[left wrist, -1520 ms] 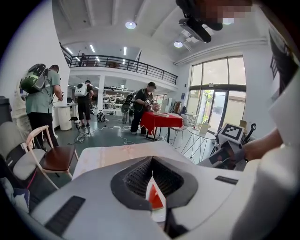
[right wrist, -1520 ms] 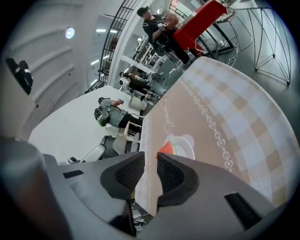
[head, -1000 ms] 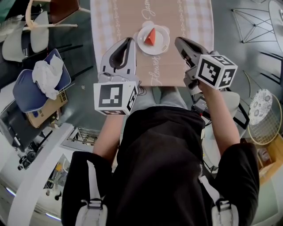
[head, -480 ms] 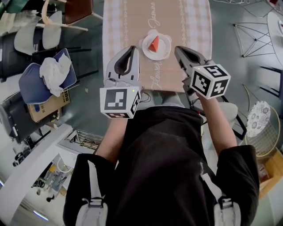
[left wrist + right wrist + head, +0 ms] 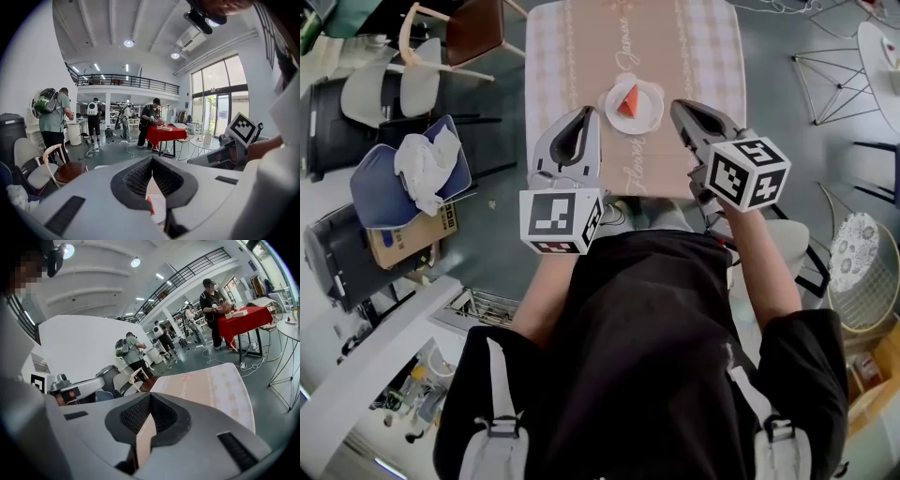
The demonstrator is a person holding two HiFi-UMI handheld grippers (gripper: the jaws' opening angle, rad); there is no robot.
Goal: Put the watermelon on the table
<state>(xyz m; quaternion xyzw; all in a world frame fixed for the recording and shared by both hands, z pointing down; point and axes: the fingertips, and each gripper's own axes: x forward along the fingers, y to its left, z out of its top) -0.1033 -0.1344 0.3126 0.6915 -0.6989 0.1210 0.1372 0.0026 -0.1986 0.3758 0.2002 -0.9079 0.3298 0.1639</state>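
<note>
A red watermelon wedge (image 5: 627,98) sits on a white plate (image 5: 648,114) on the checked tablecloth of the table (image 5: 694,47), near its front edge. My left gripper (image 5: 586,113) hovers just left of the plate, shut and empty. My right gripper (image 5: 678,105) hovers just right of the plate, also shut with nothing in it. In the left gripper view the jaws (image 5: 151,159) meet, and the wedge (image 5: 149,205) shows through the gap below them. In the right gripper view the shut jaws (image 5: 150,396) point over the table (image 5: 211,385).
Chairs (image 5: 473,28) and a blue seat with a white cloth (image 5: 417,164) stand left of the table, with a cardboard box (image 5: 408,234) beside them. A wire basket (image 5: 862,262) and a wire stool (image 5: 834,56) stand at the right. Several people work around a red table (image 5: 161,134) far off.
Both grippers have drawn back a little from the plate toward the person and risen. The plate and wedge stay put on the table.
</note>
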